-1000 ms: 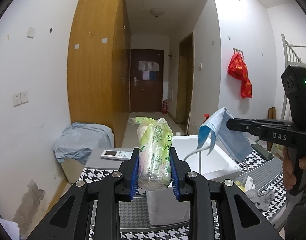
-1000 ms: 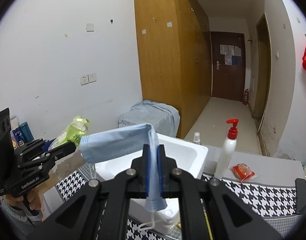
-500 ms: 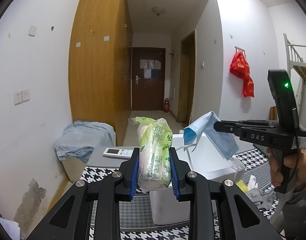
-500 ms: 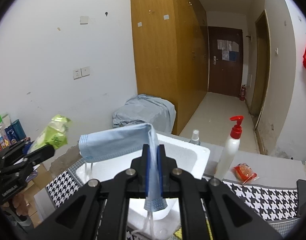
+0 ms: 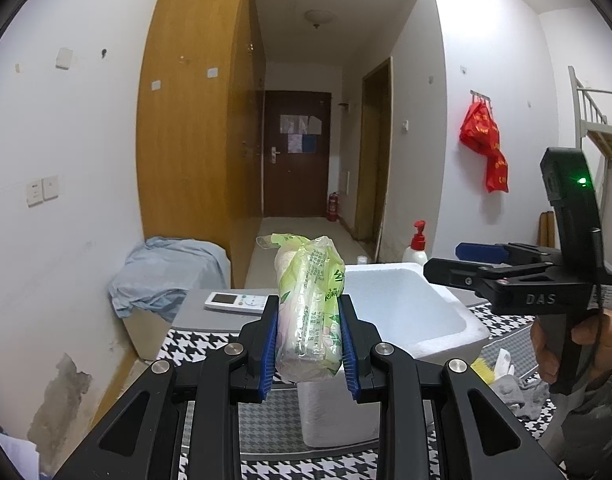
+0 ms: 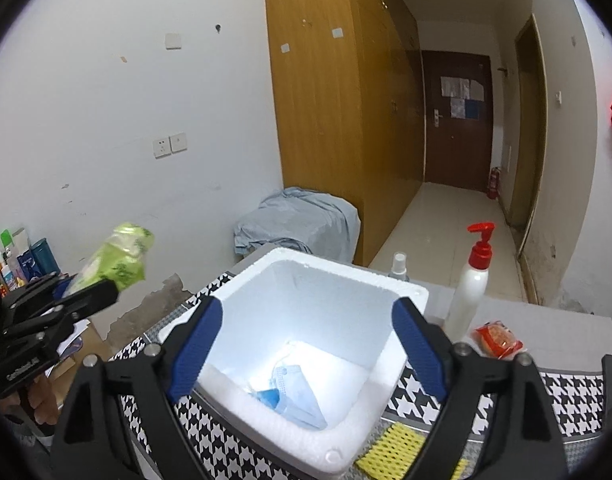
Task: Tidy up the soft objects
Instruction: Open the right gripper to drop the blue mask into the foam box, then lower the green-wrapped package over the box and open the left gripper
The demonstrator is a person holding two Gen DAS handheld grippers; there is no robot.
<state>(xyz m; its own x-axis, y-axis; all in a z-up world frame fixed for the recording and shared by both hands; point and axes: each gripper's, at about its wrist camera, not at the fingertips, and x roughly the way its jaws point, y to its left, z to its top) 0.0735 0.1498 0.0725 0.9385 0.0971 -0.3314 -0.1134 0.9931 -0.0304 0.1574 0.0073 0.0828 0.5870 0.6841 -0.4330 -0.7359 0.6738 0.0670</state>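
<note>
With the blue face mask (image 6: 292, 394) lying in the white foam box (image 6: 386, 284), the right gripper (image 6: 310, 346) is seen opening, empty, above it, while the green tissue pack (image 5: 308, 308), clamped in the left gripper (image 5: 308, 338), is judged next for lowering toward the box at two o'clock.

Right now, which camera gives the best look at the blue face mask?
The right wrist view: it looks down into the white foam box, where the blue face mask lies crumpled on the bottom. The left wrist view shows only the box's near wall and rim, so the mask is hidden there.
</note>
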